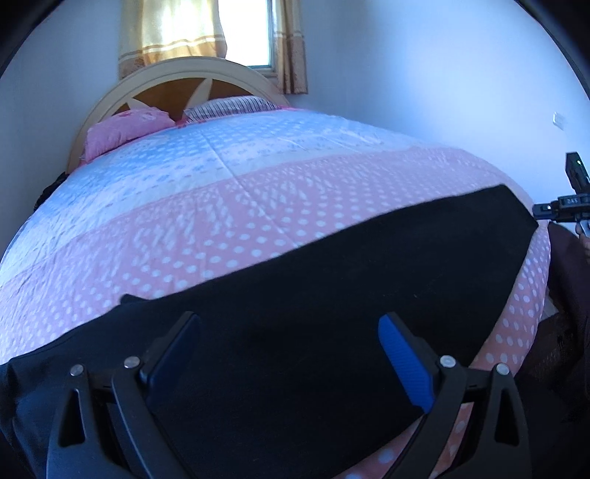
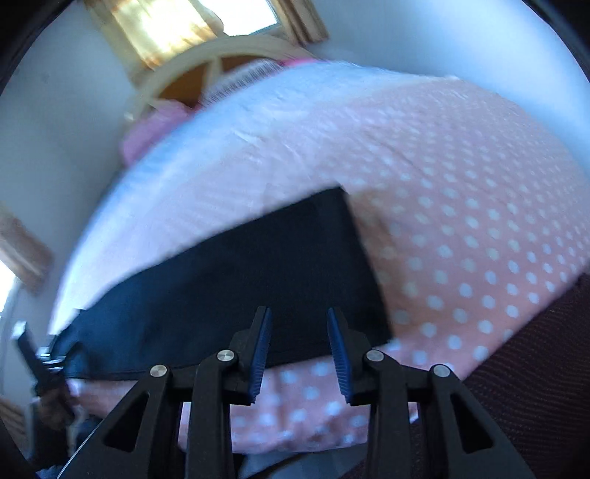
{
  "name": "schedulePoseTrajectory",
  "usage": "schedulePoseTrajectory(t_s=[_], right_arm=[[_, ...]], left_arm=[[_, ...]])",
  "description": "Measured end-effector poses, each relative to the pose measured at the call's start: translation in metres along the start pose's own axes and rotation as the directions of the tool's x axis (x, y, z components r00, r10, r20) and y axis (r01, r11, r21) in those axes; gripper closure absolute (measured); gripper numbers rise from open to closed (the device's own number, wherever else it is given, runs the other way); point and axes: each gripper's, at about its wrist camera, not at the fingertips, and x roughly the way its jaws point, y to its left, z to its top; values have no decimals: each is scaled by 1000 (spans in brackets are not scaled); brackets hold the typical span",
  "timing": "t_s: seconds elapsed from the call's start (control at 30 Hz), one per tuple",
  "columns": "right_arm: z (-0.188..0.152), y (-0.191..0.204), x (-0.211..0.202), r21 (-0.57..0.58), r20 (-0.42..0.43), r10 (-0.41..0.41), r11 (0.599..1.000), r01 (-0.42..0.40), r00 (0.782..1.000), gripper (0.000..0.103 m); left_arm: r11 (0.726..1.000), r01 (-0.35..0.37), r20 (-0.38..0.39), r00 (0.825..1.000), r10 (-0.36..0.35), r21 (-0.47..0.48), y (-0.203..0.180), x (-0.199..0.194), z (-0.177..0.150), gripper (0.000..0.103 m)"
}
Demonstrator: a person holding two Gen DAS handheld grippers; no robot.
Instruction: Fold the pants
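Left tool (image 1: 289, 363): jaws spread wide, nothing between the blue pads, poised over the wide end of the pants.
Right tool (image 2: 299, 355): jaws parted, narrower gap, empty; over the near hem of the pants at the bed's edge.
Pants (image 1: 332, 294): black, laid flat as a long band across the foot of the bed, narrowing to a squared end on the right; in the right wrist view, blurred, squared end right of centre.
Quilt (image 1: 228, 221): pink with white dots under the pants, pale blue band beyond.
Bed: pink pillow (image 1: 125, 129) and striped pillow (image 1: 228, 107) against the arched headboard (image 1: 110, 95).
Far wall: window with yellow curtain (image 1: 173, 29).
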Motion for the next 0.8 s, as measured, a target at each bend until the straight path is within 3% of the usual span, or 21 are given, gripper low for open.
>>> schedulePoseTrajectory(t_s=[0.03,0.13,0.23,0.33,0.53,0.8], right_arm=[[-1,-4,9,6,-20,-25,1000,25,999,70],[2,-11,0,51,26,25,998,-26,999,70],[3,-24,-13,95,86,17,995,-25,996,69],[4,-44,-13,168,79,-20,986,6,997,69],[-2,-62,2,218,41,107,969,-113,993,69],[2,-62,14,217,27,153,964,-156,988,70]], left_arm=[[1000,5,-22,1000,-5,9,-3,5,-1,4],[999,-12,-85,996,14,31,-7,17,-2,4],[1000,3,-62,998,-3,7,-7,10,4,4],[999,31,-31,999,-32,-14,-13,6,16,3],[999,40,-42,998,-41,-6,-30,21,18,3],[995,60,-66,996,-65,-75,-18,28,10,3]])
